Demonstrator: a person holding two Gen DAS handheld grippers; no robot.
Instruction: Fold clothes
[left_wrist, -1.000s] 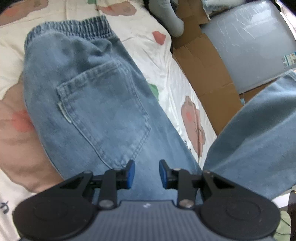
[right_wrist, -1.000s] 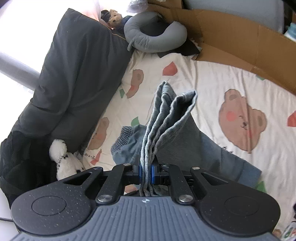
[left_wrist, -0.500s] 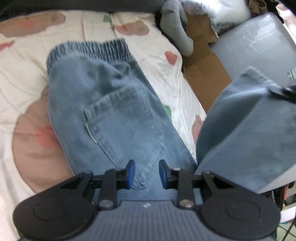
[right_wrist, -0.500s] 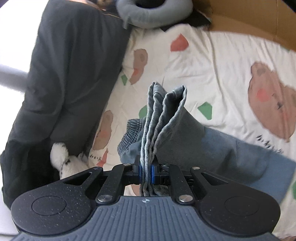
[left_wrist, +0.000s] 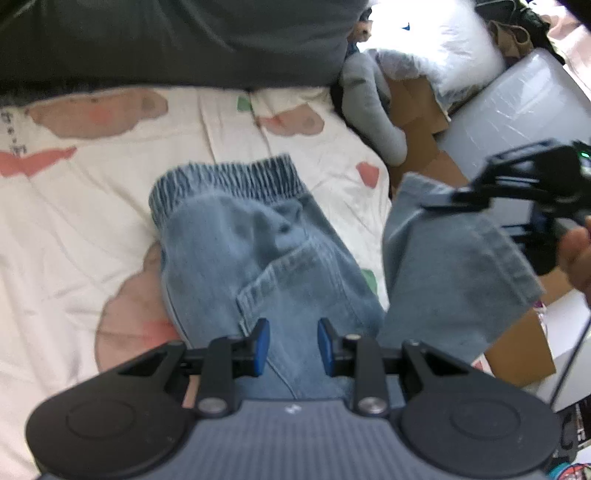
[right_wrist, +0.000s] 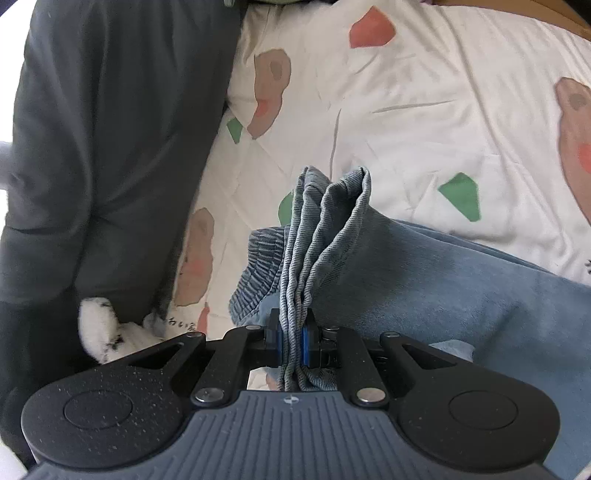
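Partly hidden jeans hem, jaws-clamped.

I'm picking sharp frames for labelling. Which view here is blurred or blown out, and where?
Left wrist view: the jeans and right gripper are smeared by motion, and the white bag at the top is overexposed. Right wrist view: the pinched denim hem is crisp, only the far left edge is washed out; both views bulge with fisheye.

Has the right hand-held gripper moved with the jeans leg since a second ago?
Yes. The right hand-held gripper, shut on the jeans leg, has come down toward the bear-print bedsheet, nearer the elastic waistband.
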